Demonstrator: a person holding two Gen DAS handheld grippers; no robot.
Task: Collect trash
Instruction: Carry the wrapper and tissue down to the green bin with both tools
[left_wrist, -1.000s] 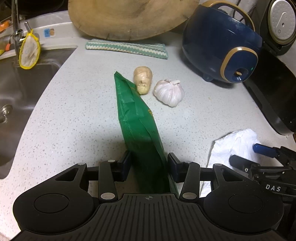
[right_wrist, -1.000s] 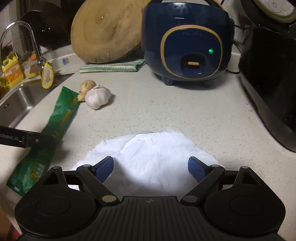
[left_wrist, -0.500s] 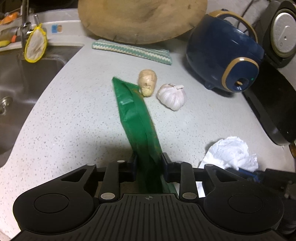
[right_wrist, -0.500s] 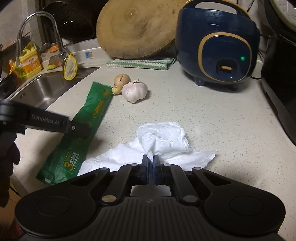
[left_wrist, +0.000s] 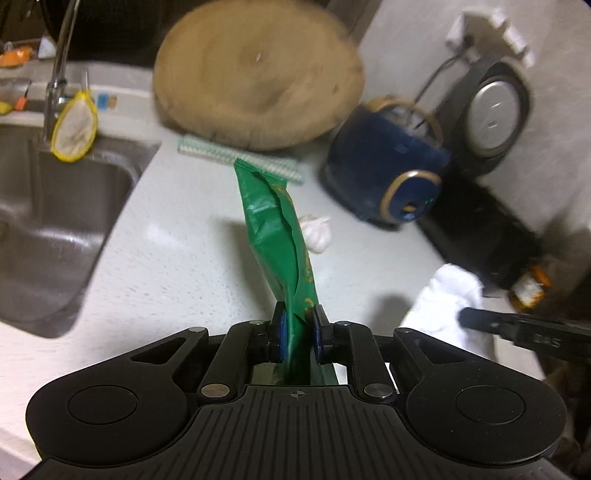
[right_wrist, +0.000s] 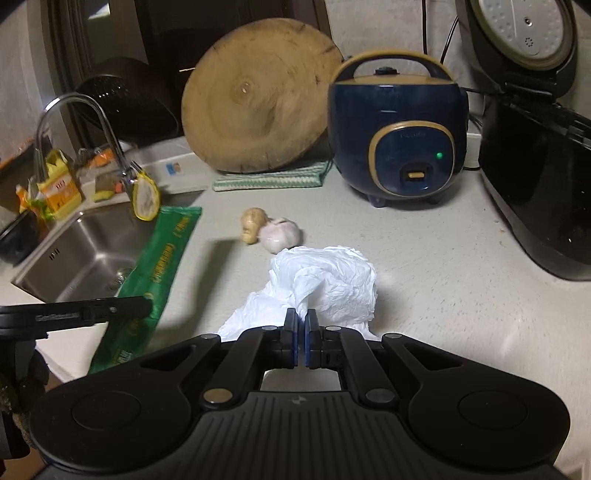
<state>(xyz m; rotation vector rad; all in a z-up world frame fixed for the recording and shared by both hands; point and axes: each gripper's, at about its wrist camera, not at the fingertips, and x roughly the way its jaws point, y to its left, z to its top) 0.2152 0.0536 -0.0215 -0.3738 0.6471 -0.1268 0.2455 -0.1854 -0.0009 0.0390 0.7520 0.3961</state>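
Writing first: the green wrapper carries yellow lettering along its length, too blurred to read. The left gripper's arm, seen from the right wrist cam, has small white lettering on its side, not legible. In the left wrist cam the right gripper's finger shows "DAS". The blue rice cooker has a faint word above its gold-ringed panel, unreadable, w/ a green light lit beside the panel.

Left gripper: jaws have just been closing and are now clamped on the green wrapper, blue pads pressing both sides. The wrapper sticks out fwd and upward from the jaws, its far end open and creased, lifted off the counter. Gripper points fwd and downward.

Right gripper: jaws together, pinching a fold of the white tissue. The crumpled bulk sits just ahead of the fingertips; lower edge hangs beside the left finger. Also tilted fwd and down.

Beyond the tissue: garlic bulb touching a ginger piece. Further ahead a round wooden board leans on the wall over a striped cloth. Sink ahead-left of the right gripper; black appliance ahead-right.
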